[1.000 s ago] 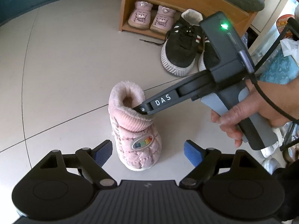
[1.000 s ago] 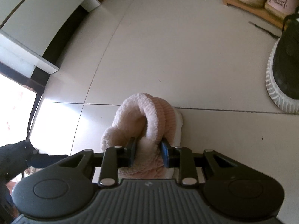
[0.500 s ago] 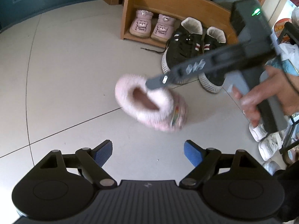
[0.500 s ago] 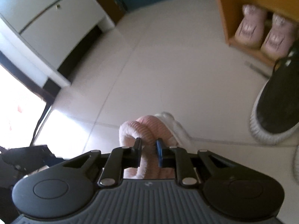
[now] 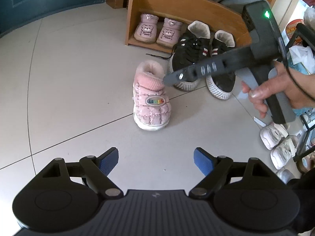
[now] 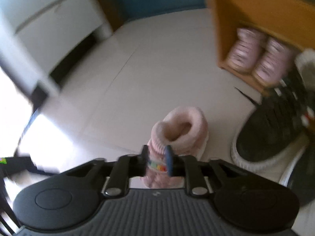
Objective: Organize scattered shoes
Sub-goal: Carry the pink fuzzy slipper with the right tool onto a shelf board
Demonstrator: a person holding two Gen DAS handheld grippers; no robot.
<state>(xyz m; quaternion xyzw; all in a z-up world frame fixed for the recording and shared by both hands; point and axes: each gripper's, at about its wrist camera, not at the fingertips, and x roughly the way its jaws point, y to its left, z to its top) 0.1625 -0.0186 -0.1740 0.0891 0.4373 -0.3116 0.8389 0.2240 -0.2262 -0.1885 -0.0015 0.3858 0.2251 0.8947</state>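
Here, one pink boot (image 5: pixel 150 98) upright on floor, right gripper (image 6: pixel 157 162) jaws clamped on cuff; left gripper (image 5: pixel 155 160) jaws apart

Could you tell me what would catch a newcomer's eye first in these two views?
The fluffy pink boot stands upright mid-floor, its knitted cuff pinched by the right hand-held gripper reaching in from the right. Just behind it sit two black sneakers in front of a wooden shoe rack, whose bottom shelf holds a pair of pink bear boots. The left hand-held gripper hangs open and empty in the foreground.
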